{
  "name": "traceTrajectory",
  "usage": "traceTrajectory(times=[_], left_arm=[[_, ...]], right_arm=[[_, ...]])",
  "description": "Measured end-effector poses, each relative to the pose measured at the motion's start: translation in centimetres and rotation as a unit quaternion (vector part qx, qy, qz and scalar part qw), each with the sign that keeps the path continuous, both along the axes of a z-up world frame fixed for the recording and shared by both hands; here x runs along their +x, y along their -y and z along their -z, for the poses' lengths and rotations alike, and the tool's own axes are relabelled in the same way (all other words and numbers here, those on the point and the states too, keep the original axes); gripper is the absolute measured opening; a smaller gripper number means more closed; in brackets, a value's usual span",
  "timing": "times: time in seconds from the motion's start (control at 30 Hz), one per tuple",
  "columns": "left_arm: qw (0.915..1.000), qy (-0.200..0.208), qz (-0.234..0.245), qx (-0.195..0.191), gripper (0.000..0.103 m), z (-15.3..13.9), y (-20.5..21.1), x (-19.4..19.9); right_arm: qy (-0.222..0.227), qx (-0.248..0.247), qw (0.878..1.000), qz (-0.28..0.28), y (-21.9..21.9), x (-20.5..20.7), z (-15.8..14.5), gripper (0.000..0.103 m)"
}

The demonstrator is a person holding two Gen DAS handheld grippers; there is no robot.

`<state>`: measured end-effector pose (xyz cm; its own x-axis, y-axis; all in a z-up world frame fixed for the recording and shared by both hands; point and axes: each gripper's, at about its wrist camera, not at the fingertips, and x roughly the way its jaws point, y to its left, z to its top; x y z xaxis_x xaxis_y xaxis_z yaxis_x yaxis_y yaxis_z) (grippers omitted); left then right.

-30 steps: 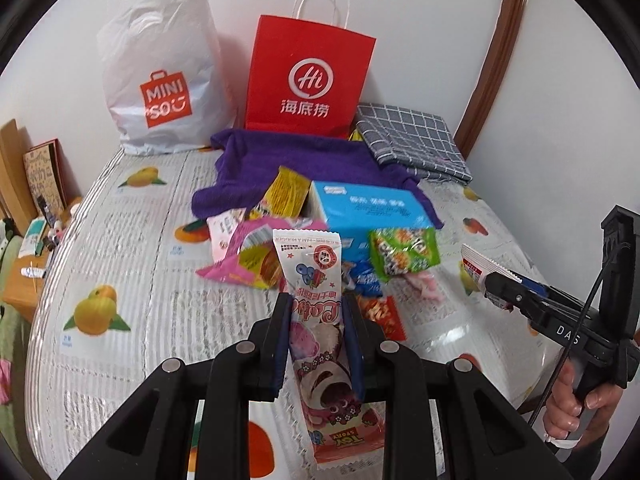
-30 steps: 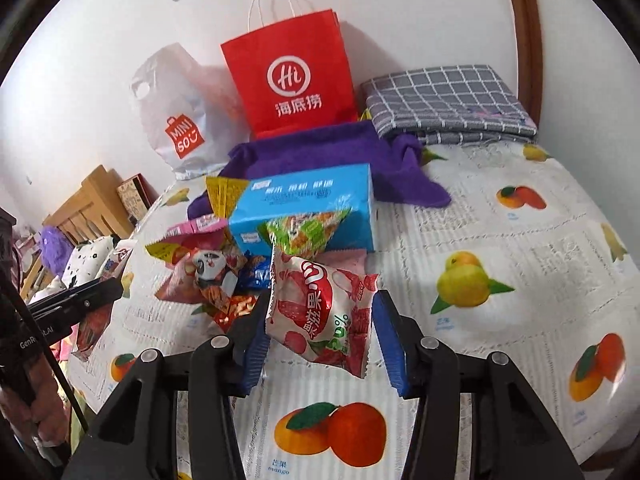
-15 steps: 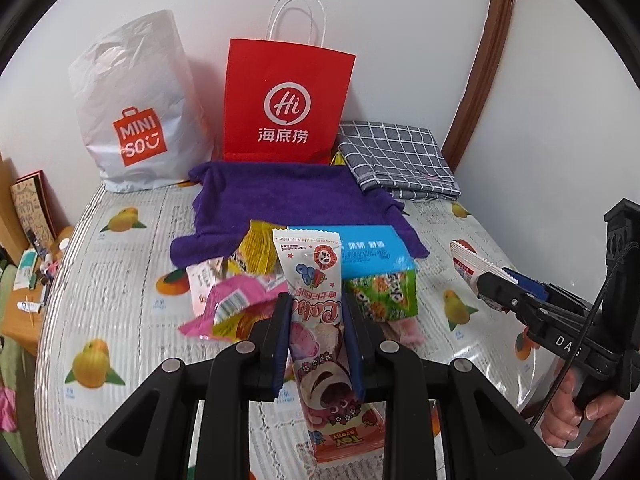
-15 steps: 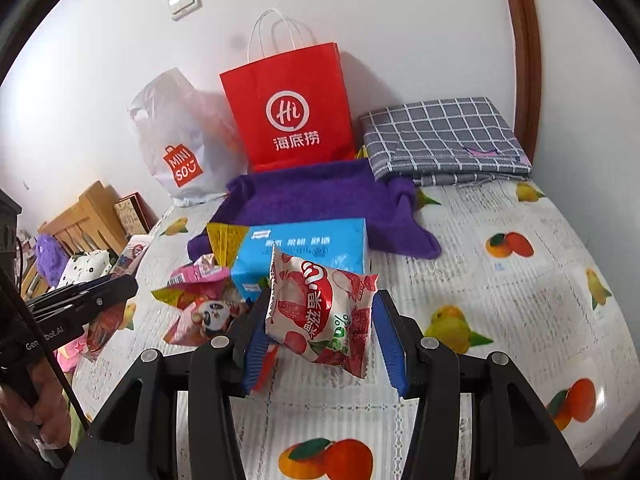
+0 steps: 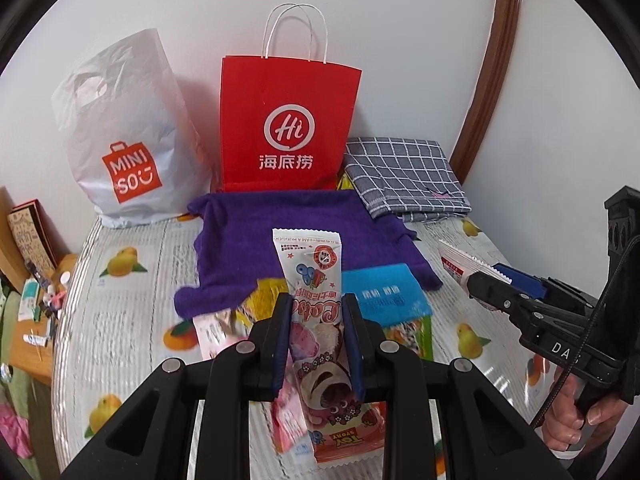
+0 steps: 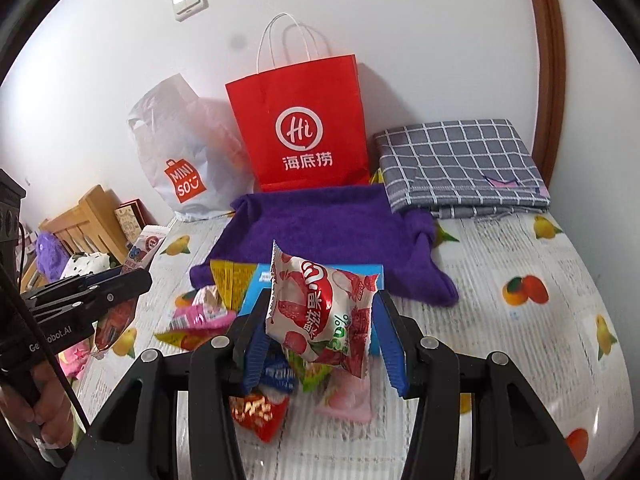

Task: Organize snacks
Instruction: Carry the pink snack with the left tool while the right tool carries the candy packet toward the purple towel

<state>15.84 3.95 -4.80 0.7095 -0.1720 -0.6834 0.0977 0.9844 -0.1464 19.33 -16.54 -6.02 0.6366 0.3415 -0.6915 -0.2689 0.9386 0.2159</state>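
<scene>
My left gripper (image 5: 317,300) is shut on a long pink and white cake-roll packet (image 5: 310,256), held upright above the table. My right gripper (image 6: 324,296) is shut on a red and white strawberry snack bag (image 6: 316,320), also lifted. Beneath both lies a loose pile of snacks around a blue box (image 5: 384,292): a yellow packet (image 6: 230,280), a pink one (image 6: 200,314) and a red one (image 6: 256,412). In the left wrist view, the right gripper (image 5: 480,280) shows at the right edge, a hand on its handle.
A red paper bag (image 5: 288,128) and a white plastic shopping bag (image 5: 124,140) stand against the back wall. A purple towel (image 5: 300,228) lies before them, with a folded grey checked cloth (image 5: 404,176) to its right. The fruit-print tablecloth (image 6: 520,320) ends at wooden furniture (image 6: 84,220) on the left.
Both grippers have risen with their packets, up off the snack pile and toward the bags at the back. Both grips are unchanged.
</scene>
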Motion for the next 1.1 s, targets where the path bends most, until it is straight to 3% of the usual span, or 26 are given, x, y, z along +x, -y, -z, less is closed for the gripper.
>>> traceTrajectory(times=[0.73, 1.1], left_arm=[[0.9998, 0.011, 0.007, 0.011, 0.021, -2.0, -2.0, 10.2], [0.9996, -0.021, 0.011, -0.016, 0.016, 1.5, -3.2, 16.1]], right_arm=[[0.018, 0.006, 0.999, -0.044, -4.7, 11.3, -1.5, 0.049], [-0.004, 0.018, 0.999, -0.050, -5.2, 16.9, 1.7, 0.048]])
